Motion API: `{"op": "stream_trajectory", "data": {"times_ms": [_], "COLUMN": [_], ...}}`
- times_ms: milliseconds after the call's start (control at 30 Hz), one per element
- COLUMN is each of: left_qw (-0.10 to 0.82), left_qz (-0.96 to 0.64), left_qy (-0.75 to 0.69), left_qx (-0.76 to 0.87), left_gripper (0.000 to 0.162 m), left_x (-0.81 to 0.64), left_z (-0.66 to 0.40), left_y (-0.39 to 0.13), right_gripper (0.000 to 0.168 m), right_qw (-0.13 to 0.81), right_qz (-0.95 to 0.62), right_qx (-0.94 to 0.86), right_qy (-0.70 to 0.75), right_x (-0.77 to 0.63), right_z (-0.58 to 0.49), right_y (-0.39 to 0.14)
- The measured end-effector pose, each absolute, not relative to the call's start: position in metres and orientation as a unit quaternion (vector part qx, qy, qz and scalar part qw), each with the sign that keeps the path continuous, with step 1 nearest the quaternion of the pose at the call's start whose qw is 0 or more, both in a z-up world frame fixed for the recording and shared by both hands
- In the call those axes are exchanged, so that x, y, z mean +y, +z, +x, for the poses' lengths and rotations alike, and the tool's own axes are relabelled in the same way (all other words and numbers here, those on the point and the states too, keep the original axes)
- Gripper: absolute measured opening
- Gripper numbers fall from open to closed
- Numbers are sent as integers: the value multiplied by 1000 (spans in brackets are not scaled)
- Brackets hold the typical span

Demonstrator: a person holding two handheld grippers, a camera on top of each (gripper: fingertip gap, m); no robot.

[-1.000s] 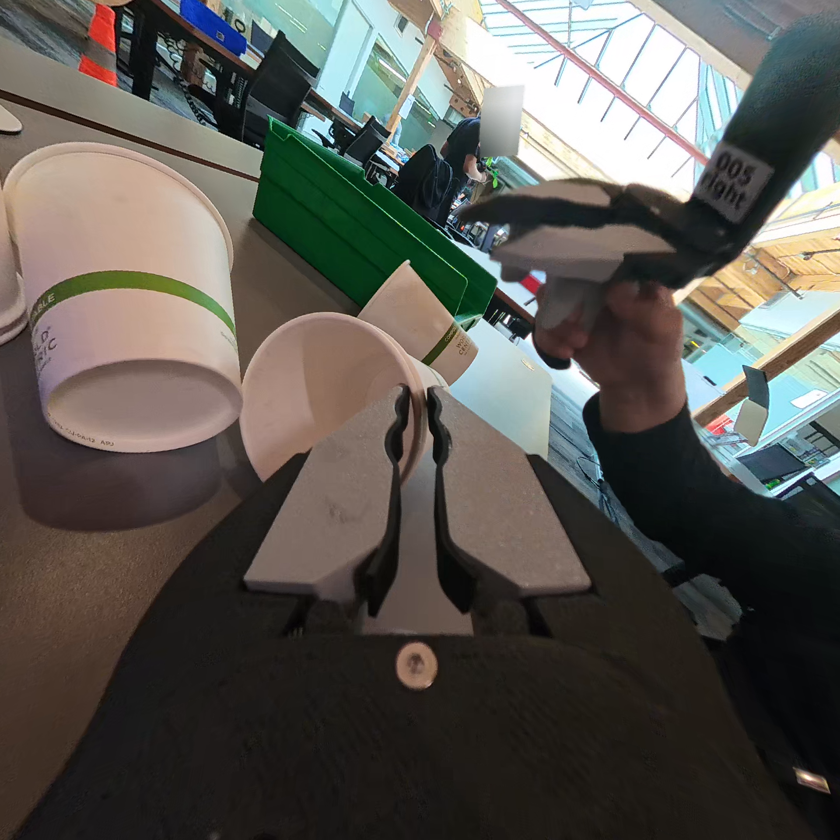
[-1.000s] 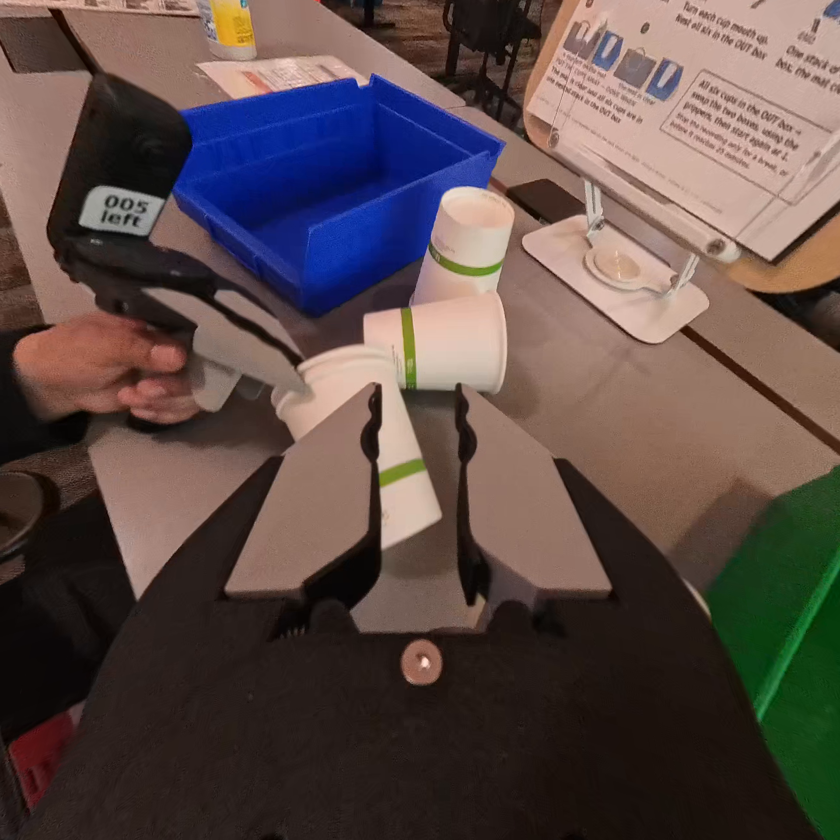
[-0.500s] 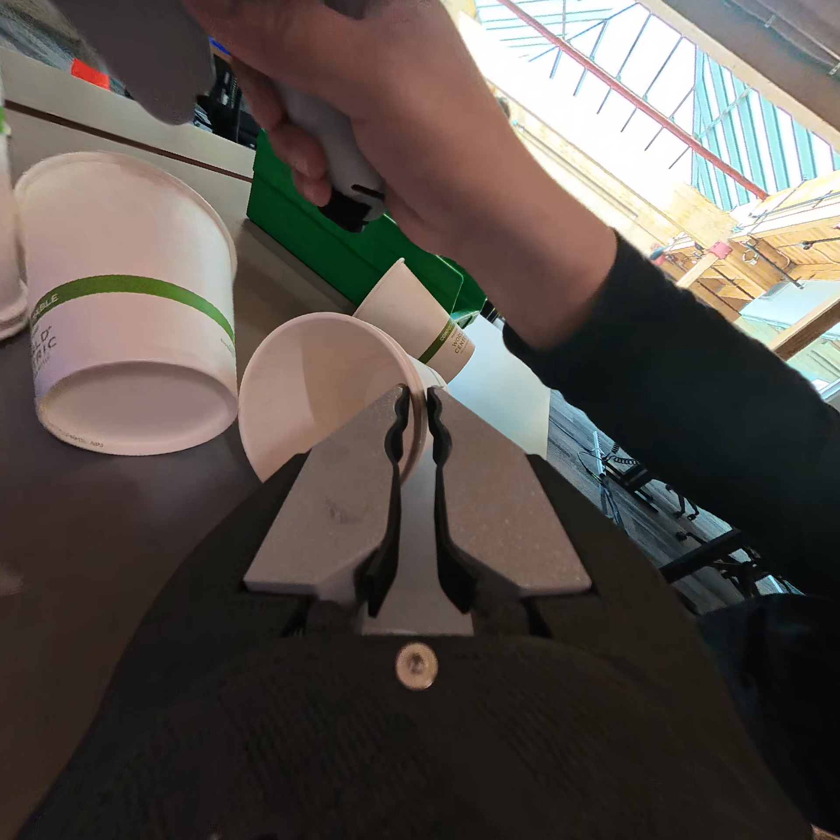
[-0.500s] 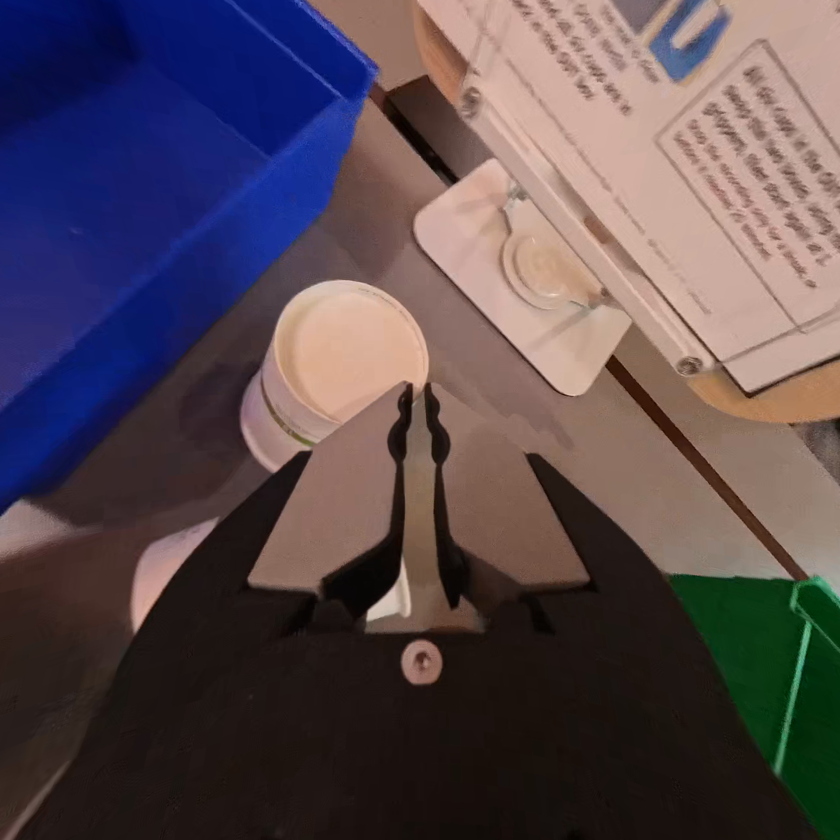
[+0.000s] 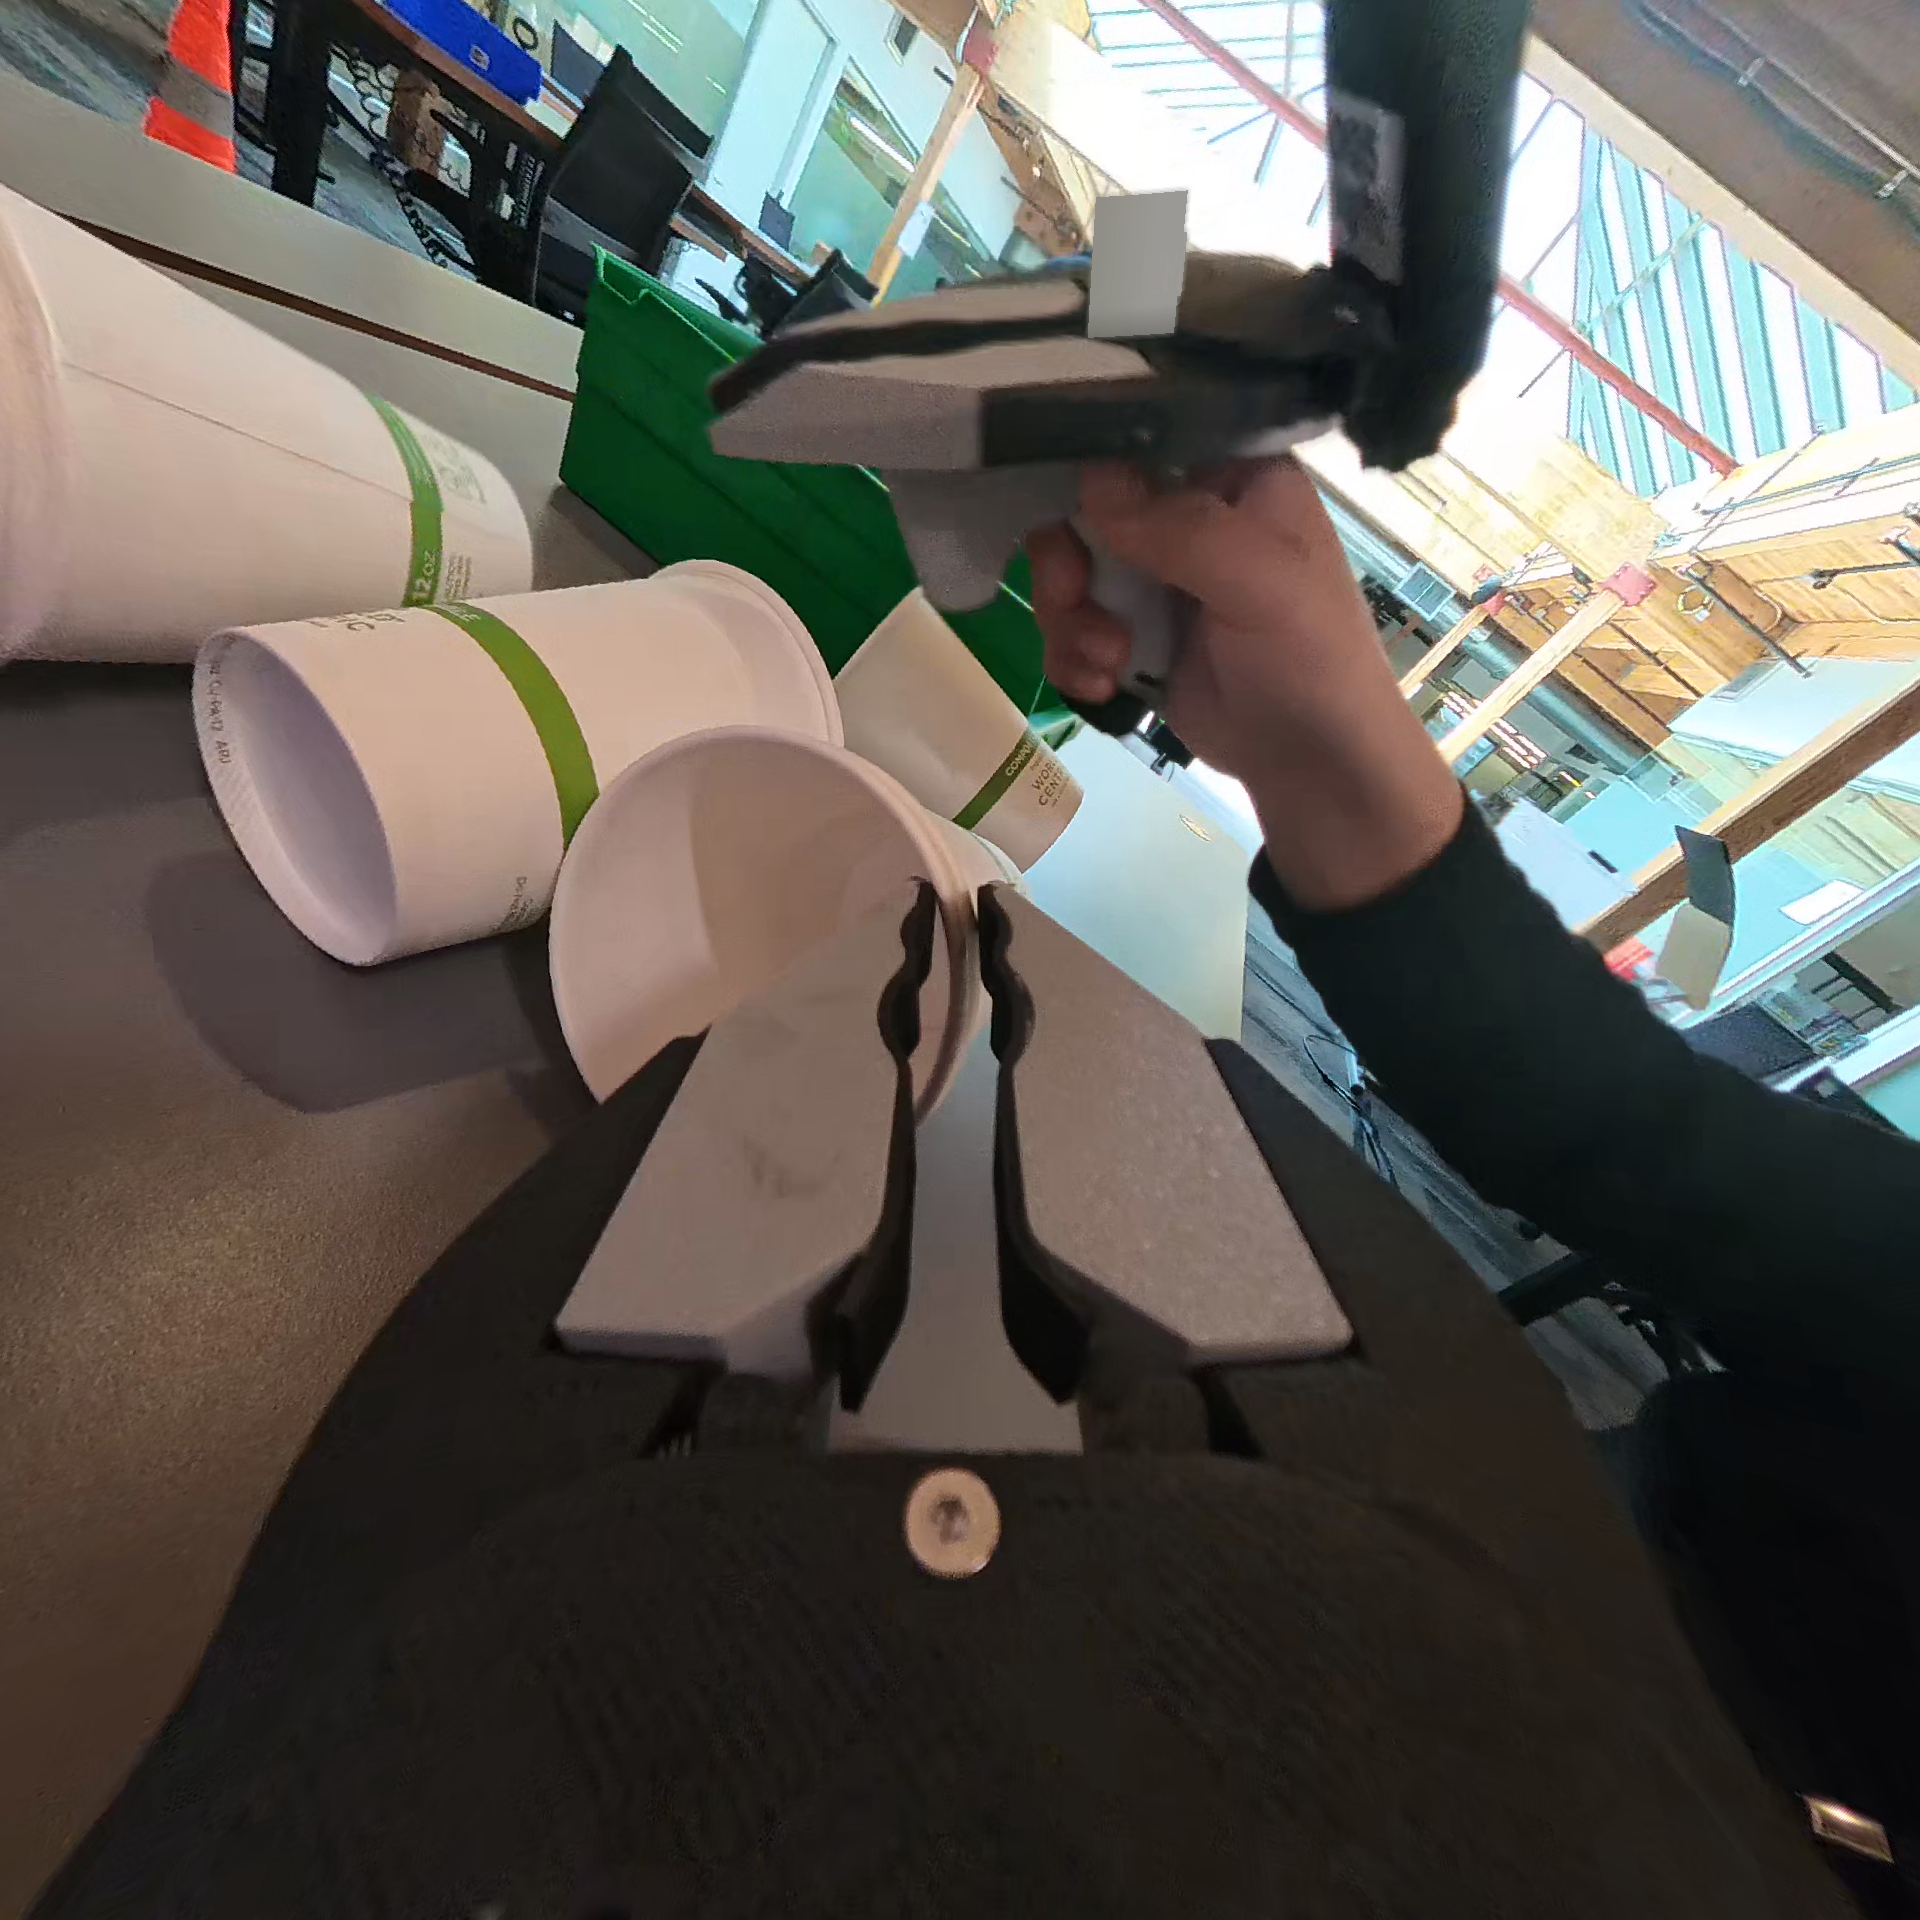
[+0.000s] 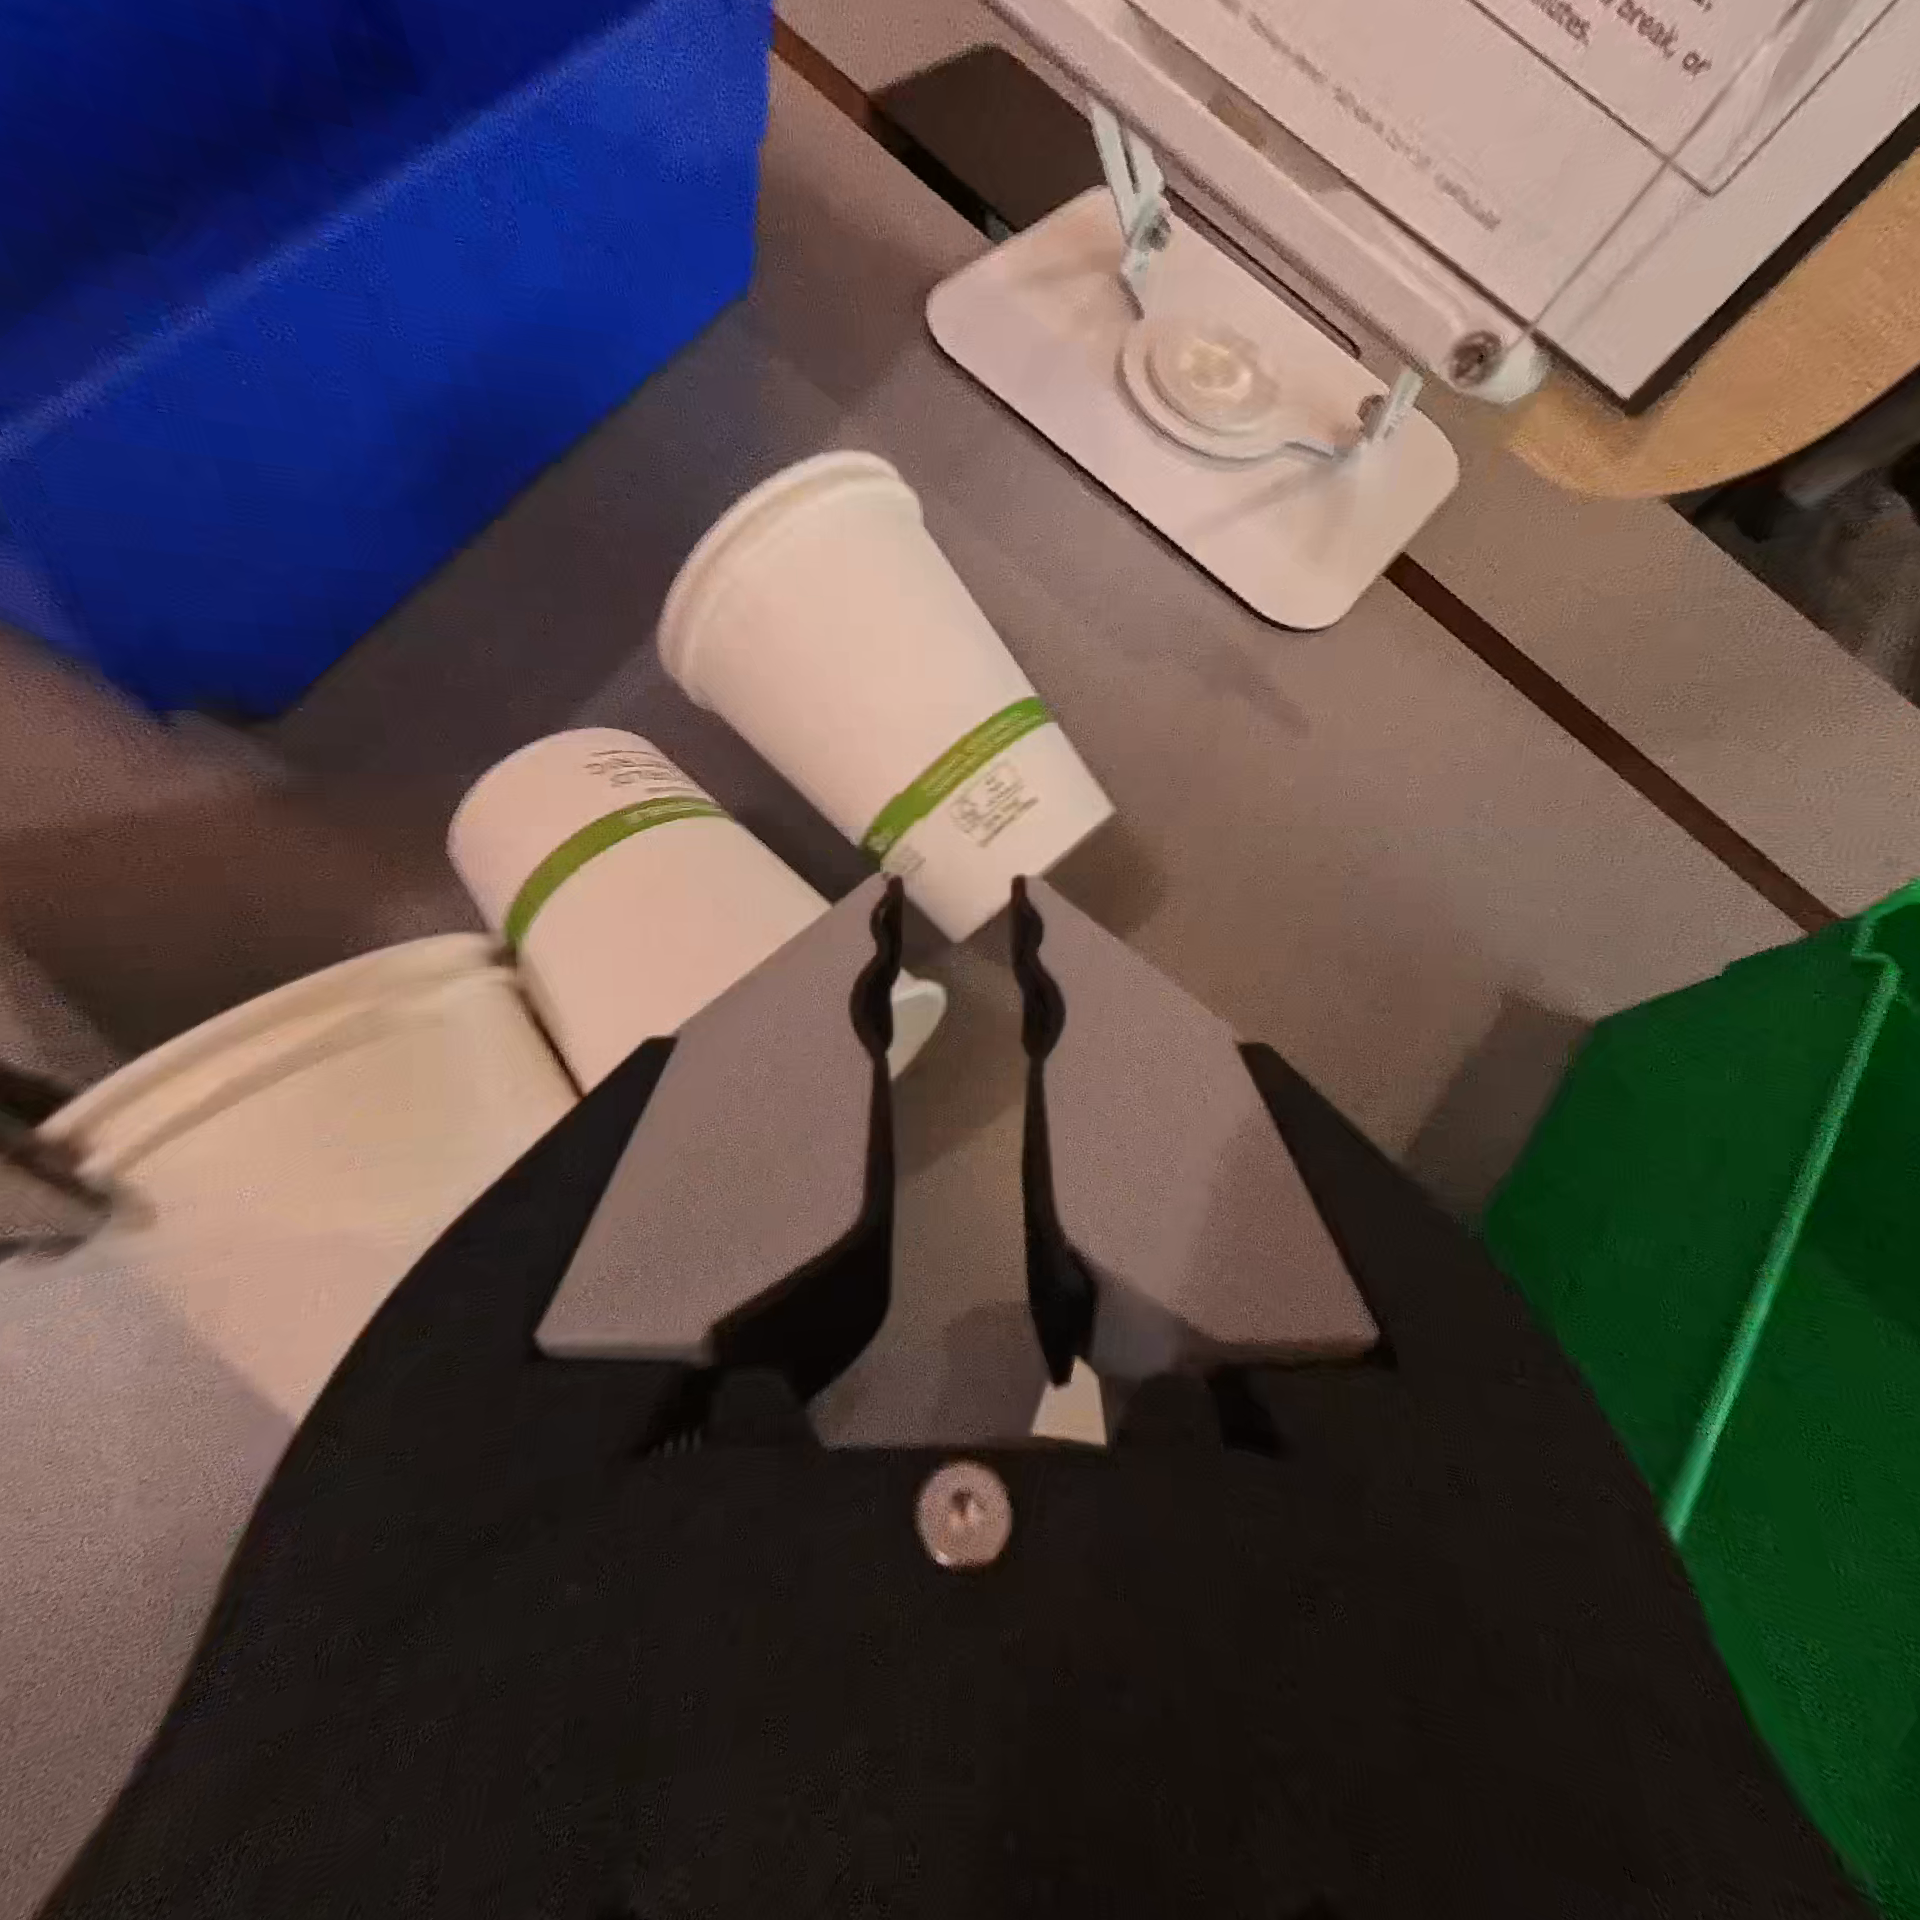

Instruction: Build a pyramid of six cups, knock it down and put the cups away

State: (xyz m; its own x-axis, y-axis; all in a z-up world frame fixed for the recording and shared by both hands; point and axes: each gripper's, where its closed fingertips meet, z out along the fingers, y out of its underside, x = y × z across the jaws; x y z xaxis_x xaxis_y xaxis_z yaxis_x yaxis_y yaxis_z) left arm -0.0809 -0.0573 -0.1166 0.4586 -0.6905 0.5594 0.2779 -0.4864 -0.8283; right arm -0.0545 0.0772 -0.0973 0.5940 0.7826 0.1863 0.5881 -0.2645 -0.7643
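The left gripper (image 5: 956, 899) is seen nearly closed, its grey fingers pinched on the rim of a white paper cup with a green band (image 5: 748, 883), which is held tilted with its open mouth turned toward the camera, just above the grey tabletop (image 5: 156, 1195). Just behind the held cup, a second white banded cup (image 5: 436, 769) is found on its side on the table, base toward the camera; a third cup (image 5: 208, 468) is laid beyond it, and a fourth (image 5: 956, 738) is tipped behind the held cup, near the green plastic bin (image 5: 707, 457). The right gripper (image 6: 954, 896) is held above the fallen cups with its jaws parted by a narrow gap and nothing gripped between them. A blue plastic bin (image 6: 364, 343) is noted beyond the cups, and a white document stand (image 6: 1195, 416) is set past them, well apart from the held cup.
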Motion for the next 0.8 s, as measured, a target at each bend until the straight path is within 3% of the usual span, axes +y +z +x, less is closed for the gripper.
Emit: {"op": "stream_trajectory", "data": {"times_ms": [33, 233, 567, 700, 800], "left_qw": [486, 498, 498, 497, 495], "left_qz": [-702, -693, -689, -687, -688], "left_qy": [-500, -501, -507, -510, -511], "left_qx": [147, 141, 141, 142, 143], "left_gripper": [5, 5, 4, 4, 4], "left_x": [-57, -58, -59, -60, -60], "left_z": [-81, -85, -85, -84, -84], "left_y": [-116, -112, -111, -111, -111], "right_gripper": [21, 25, 40, 40, 31], "right_qw": [432, 439, 359, 359, 353], "right_qz": [-775, -771, -771, -769, -767], "right_qx": [-435, -401, -375, -385, -397], "right_qy": [152, 228, 370, 363, 360], "right_x": [62, 0, -53, -55, -57], "right_z": [-54, -15, -3, -18, -22], "right_y": [-93, -123, -159, -171, -176]}}
